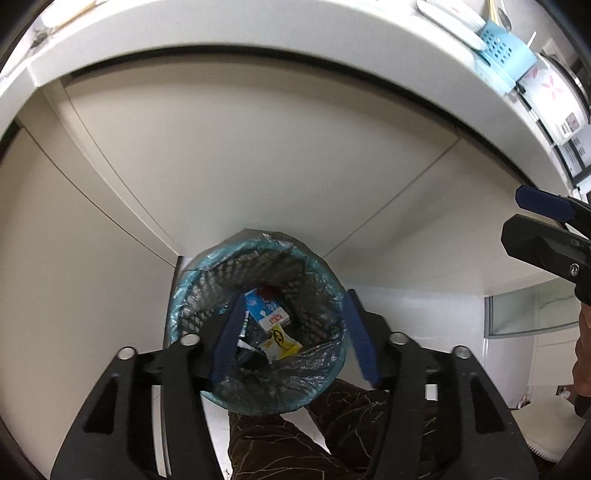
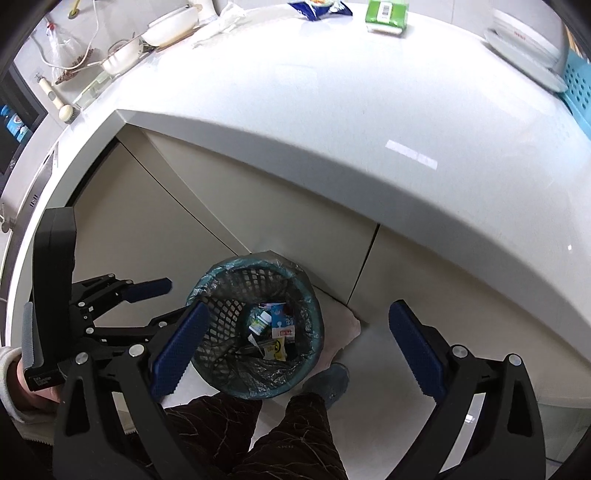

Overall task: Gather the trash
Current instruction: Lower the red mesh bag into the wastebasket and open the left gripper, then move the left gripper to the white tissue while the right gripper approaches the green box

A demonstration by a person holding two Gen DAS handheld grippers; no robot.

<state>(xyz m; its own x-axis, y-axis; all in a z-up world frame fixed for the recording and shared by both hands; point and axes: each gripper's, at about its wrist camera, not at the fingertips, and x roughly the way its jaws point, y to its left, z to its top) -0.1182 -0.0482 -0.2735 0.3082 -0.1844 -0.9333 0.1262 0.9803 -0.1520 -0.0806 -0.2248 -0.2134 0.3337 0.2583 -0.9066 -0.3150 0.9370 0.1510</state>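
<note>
**Both claws empty above the bin, more rubbish waiting on the bench**

The white bench (image 2: pixel 332 122) runs across the top of both views, its cupboard doors dropping to the floor, and it carries what looks like the remaining work: a blue snack packet (image 2: pixel 319 8) and a green carton (image 2: pixel 386 14) near its far edge. A blue basket (image 1: pixel 506 55) with plates sits at its right end, probably not rubbish.

The bin (image 2: pixel 255 325), a black mesh basket lined with a blue-tinted bag, stands on the floor hard against the cupboard front, directly ahead of the person's legs, so anything let go above it falls inside.

The left claw (image 1: pixel 291 332) hangs straight over the bin's mouth, pointing steeply down, with its blue pads apart and nothing between them; that placement suits a drop. The right claw (image 2: pixel 299 347) hovers beside it, its pads wide apart and empty too, seemingly free for the next pick.

Inside the bin lie a blue-and-white milk carton (image 1: pixel 266 310), a yellow wrapper (image 1: pixel 279 341) and, seen from the right wrist, a small white bottle (image 2: pixel 260 323), so collecting is judged partly done.
</note>
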